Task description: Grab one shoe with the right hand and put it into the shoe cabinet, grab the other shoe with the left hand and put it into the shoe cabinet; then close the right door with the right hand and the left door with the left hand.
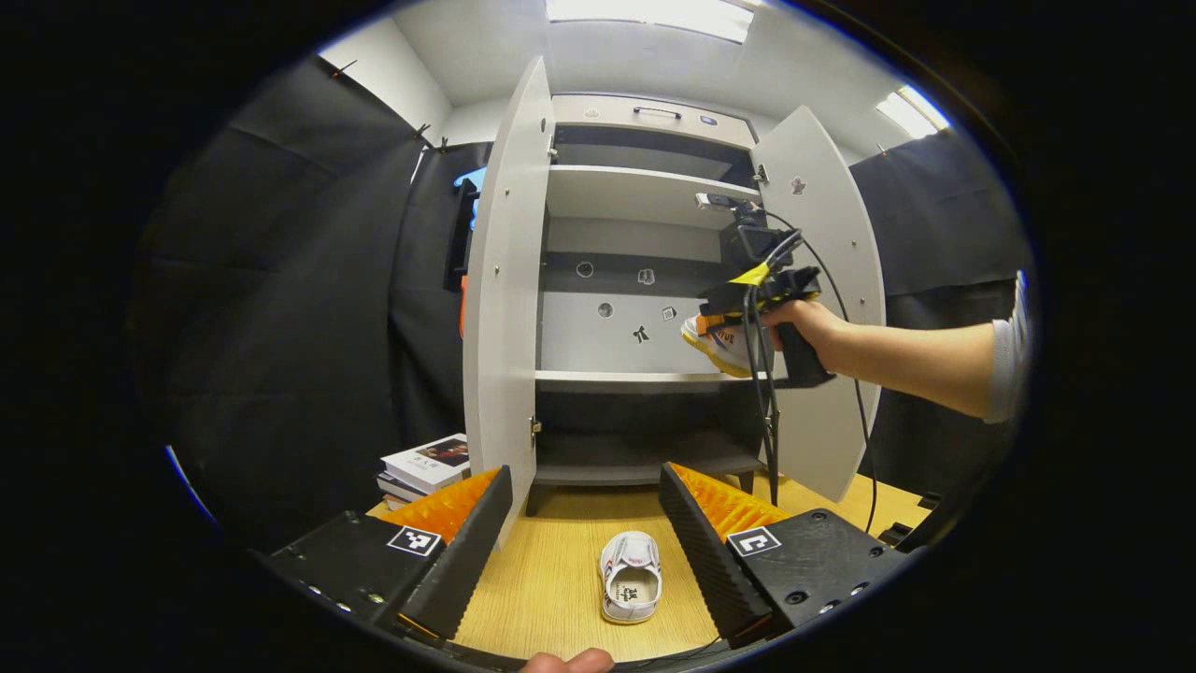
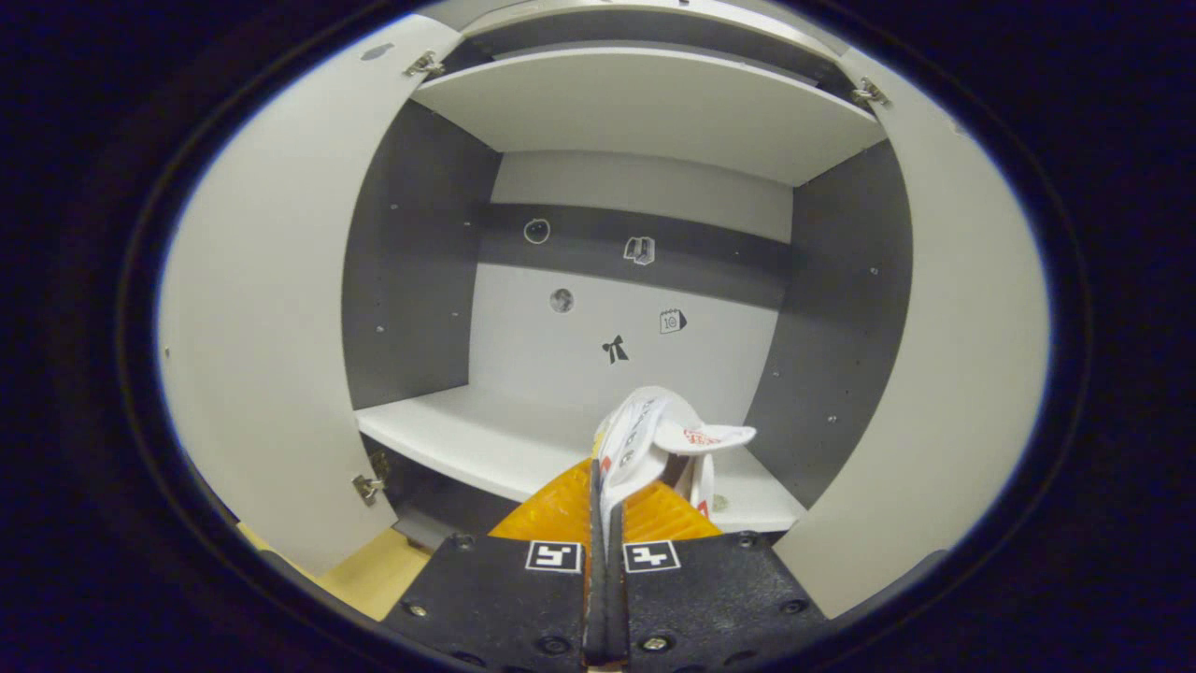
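A booth with black cloth walls holds a light wooden floor [image 1: 551,561], and on it stands a tall shoe cabinet [image 1: 635,280] with grey and white shelves. Both of its doors are wide open. The left door [image 1: 505,308] swings out toward the camera, and the right door [image 1: 827,280] stands open on the other side. Small stickers dot the back wall of the cabinet.

In the left gripper view, a person's hand [image 1: 808,327] holds the right gripper [image 1: 747,290] up by the middle shelf [image 1: 635,379], with black cables hanging down from it. A stack of books [image 1: 425,467] sits on the floor just beside the left door.

The left gripper [image 1: 587,523] has its fingers spread wide apart, with nothing between them. A white shoe [image 1: 631,577] lies on the floor between them, farther off, in front of the cabinet.

In the right gripper view, the right gripper's fingers are pressed together and pinch the edge of the other shoe [image 2: 654,439]. This shoe is white with some red on it. It hangs above the front of the middle shelf, near the right side.
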`<state>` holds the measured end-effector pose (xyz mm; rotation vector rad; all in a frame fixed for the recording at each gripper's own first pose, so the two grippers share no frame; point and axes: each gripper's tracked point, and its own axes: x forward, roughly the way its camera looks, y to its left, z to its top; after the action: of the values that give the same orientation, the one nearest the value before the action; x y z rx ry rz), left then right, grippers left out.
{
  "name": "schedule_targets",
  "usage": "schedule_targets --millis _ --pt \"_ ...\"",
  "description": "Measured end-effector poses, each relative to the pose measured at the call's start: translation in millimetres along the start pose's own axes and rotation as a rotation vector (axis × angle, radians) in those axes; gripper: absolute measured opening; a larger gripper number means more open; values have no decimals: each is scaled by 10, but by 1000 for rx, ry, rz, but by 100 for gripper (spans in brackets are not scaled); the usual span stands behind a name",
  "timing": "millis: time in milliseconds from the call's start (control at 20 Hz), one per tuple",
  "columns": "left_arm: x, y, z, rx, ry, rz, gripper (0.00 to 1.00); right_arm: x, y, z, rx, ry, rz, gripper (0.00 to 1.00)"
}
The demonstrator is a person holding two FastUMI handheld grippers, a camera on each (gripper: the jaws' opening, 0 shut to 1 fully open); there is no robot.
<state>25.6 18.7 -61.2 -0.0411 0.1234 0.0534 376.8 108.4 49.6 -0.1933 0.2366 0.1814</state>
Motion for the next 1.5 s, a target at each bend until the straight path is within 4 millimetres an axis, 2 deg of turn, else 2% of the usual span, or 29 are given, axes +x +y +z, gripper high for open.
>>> schedule_targets --millis 100,250,400,550,850,1200,1250,1300,1500 --pt "27 44 -28 1 5 7 95 295 -66 29 -37 44 -16 4" --pt "36 119 -26 -4 7 27 95 676 -57 1 -42 115 -17 3" --pt "60 209 -54 -6 15 47 95 963 -79 -69 -22 186 -31 3" --pt "75 319 -84 -1 18 71 95 1145 -114 -91 -29 236 -41 3" --pt "86 443 -159 -22 39 102 95 1323 -82 -158 -71 334 -29 3" --pt "56 465 -209 -27 45 109 95 1345 17 -223 -161 411 -34 4" --pt "39 474 -210 -29 45 111 95 1337 5 -230 -174 416 -47 1" --pt "41 491 -223 -31 44 113 95 1317 -2 -220 -175 417 -51 7" --pt "27 550 -233 -45 36 127 95 1149 -11 -138 -153 390 -33 15"
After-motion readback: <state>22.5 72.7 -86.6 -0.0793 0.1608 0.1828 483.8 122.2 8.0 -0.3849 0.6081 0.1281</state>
